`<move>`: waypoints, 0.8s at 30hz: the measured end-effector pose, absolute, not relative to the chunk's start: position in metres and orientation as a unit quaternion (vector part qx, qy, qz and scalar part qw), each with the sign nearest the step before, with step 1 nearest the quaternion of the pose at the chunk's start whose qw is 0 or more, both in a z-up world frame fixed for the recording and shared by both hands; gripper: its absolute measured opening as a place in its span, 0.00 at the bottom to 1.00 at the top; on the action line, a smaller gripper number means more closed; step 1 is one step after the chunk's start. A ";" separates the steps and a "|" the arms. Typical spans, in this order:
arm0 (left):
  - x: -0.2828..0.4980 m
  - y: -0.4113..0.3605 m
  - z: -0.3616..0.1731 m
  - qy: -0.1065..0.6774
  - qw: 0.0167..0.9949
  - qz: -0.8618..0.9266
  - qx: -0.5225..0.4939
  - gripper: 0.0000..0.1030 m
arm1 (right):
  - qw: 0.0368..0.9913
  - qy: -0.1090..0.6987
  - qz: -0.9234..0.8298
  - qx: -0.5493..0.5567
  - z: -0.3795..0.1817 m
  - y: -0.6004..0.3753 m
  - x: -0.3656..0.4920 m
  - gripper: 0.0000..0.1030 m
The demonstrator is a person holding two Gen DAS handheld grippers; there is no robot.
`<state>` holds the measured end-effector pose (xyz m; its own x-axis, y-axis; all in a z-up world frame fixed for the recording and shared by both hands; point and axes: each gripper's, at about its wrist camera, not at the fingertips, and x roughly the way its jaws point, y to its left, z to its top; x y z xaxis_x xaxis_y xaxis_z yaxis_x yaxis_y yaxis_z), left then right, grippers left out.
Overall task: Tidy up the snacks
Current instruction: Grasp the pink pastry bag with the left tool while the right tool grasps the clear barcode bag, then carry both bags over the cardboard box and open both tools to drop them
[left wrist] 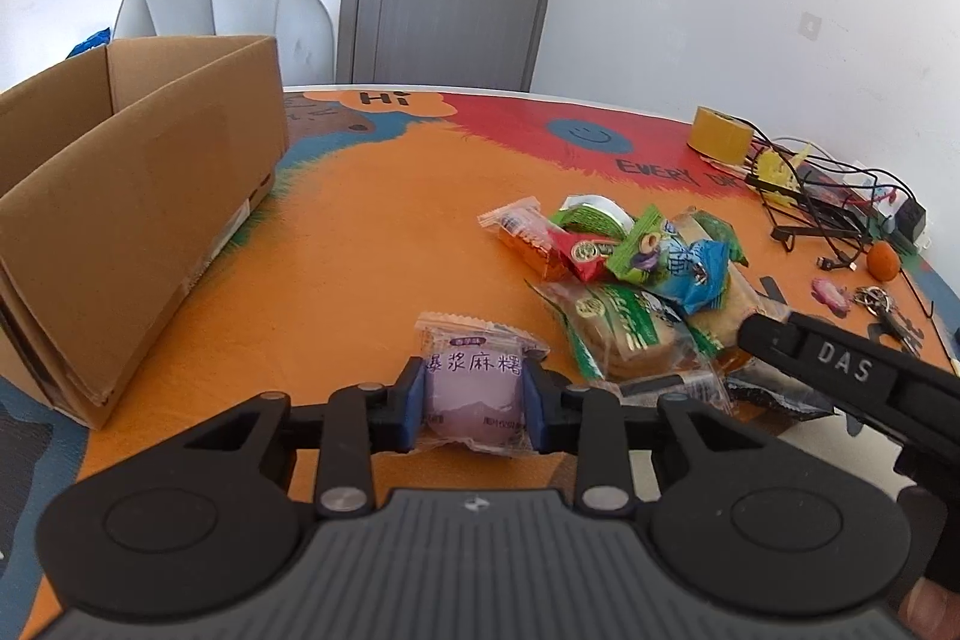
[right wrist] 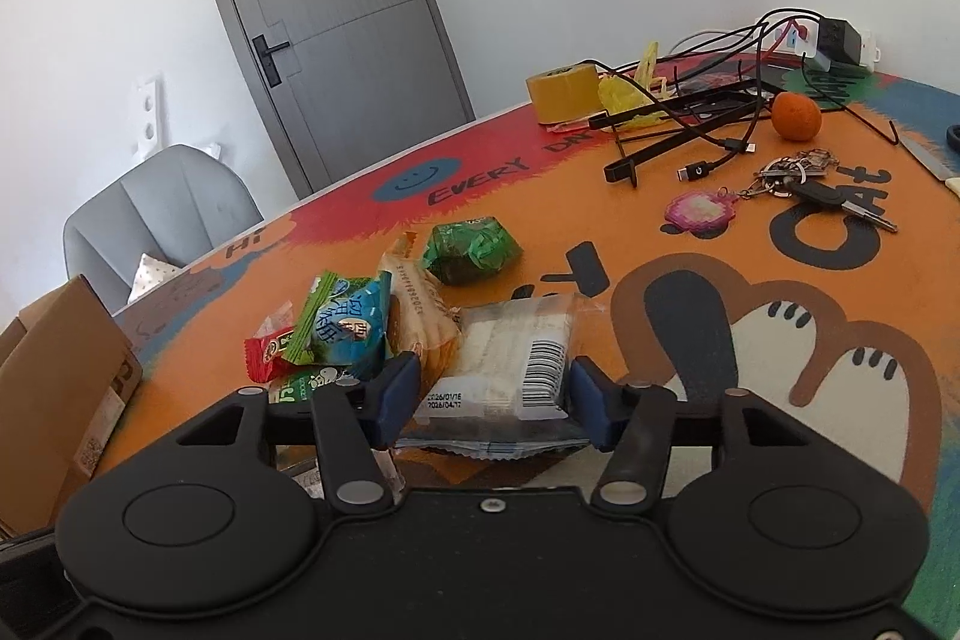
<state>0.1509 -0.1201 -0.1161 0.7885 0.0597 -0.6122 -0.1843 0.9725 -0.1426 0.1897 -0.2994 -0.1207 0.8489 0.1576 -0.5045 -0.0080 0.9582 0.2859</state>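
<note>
My left gripper [left wrist: 474, 403] is shut on a purple mochi packet [left wrist: 474, 388] just above the orange table mat. A pile of snack packets [left wrist: 636, 274] lies to its right. An open cardboard box [left wrist: 138, 196] stands at the left. My right gripper [right wrist: 489, 403] has its blue pads on both sides of a clear packet with a barcode [right wrist: 510, 358], at the near edge of the same pile [right wrist: 360, 328]. The right gripper's body shows in the left wrist view [left wrist: 840, 376]. A green packet [right wrist: 471, 250] lies apart, further back.
A yellow tape roll [right wrist: 564, 94], tangled black cables [right wrist: 708, 112], an orange fruit [right wrist: 795, 115], keys with a pink charm [right wrist: 780, 184] and a power strip [right wrist: 834, 40] sit at the far right of the table. A grey chair [left wrist: 228, 10] and door stand behind.
</note>
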 end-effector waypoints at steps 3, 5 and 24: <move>0.152 -0.114 -0.112 0.311 0.942 0.073 -0.099 0.31 | 0.951 0.267 0.046 0.149 -0.121 -0.302 0.188 0.48; 0.151 -0.109 -0.108 0.306 0.943 0.078 -0.101 0.31 | 0.951 0.263 0.046 0.158 -0.120 -0.305 0.186 0.44; 0.125 -0.068 -0.055 0.234 0.959 0.107 -0.123 0.30 | 0.962 0.203 0.068 0.170 -0.079 -0.299 0.164 0.28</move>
